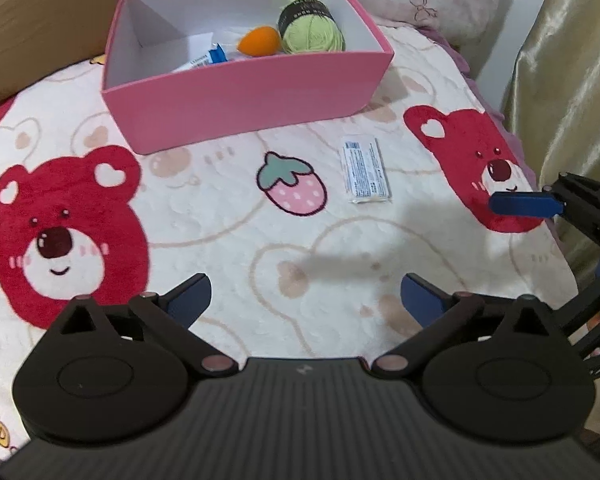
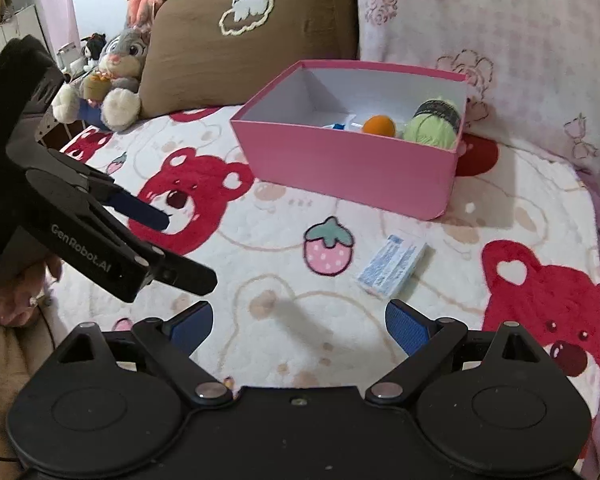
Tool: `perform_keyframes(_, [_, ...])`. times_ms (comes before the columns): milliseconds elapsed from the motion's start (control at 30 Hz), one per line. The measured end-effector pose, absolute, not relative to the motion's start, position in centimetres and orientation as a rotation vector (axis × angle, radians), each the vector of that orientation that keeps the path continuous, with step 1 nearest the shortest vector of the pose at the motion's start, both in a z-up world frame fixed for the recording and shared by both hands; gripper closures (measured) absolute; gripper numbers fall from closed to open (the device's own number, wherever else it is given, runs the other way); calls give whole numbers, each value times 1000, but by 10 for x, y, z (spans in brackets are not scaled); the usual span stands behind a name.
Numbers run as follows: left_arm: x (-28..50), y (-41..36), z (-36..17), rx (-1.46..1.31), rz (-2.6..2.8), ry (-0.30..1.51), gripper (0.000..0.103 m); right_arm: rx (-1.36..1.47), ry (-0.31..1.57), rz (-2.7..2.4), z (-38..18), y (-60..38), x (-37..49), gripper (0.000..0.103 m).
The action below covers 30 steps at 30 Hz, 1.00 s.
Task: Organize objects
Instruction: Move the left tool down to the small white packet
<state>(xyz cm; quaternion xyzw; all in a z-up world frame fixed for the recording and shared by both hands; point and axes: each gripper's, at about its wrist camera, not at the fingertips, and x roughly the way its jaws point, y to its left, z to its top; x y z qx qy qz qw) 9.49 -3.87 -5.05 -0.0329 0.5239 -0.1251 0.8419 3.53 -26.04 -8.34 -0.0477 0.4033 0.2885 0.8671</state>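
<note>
A pink box [image 1: 252,92] [image 2: 351,168] stands open on the bear-print blanket. Inside lie a green yarn ball [image 1: 311,32] [image 2: 431,128], an orange egg-shaped sponge [image 1: 258,42] [image 2: 379,125] and a white tube with a blue cap [image 1: 204,59]. A small white packet [image 1: 365,171] [image 2: 393,266] lies flat on the blanket in front of the box's right corner. My left gripper [image 1: 305,300] is open and empty, well short of the packet. My right gripper [image 2: 300,326] is open and empty, just short of the packet. Each gripper also shows in the other's view, the right one [image 1: 539,204] and the left one [image 2: 180,248].
A brown cushion [image 2: 240,40] and a pink floral pillow [image 2: 499,40] stand behind the box. A plush rabbit [image 2: 116,76] sits at the far left. A gold curtain [image 1: 571,80] hangs past the bed's right edge.
</note>
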Motion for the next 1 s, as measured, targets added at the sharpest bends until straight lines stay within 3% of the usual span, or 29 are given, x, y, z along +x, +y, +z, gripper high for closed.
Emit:
perform_keyframes(367, [118,-54,-82,-162,-265,1033,0,-48,749,579,-130,-266,50,8])
perform_keyframes(567, [136,-40,-107,-366,-269,995,1,-169,684,492,-156,-245,60,8])
perform_keyframes(1000, [163,-39,-138,-395,-284,905,4,-269,685,385,-185,-228,92,8])
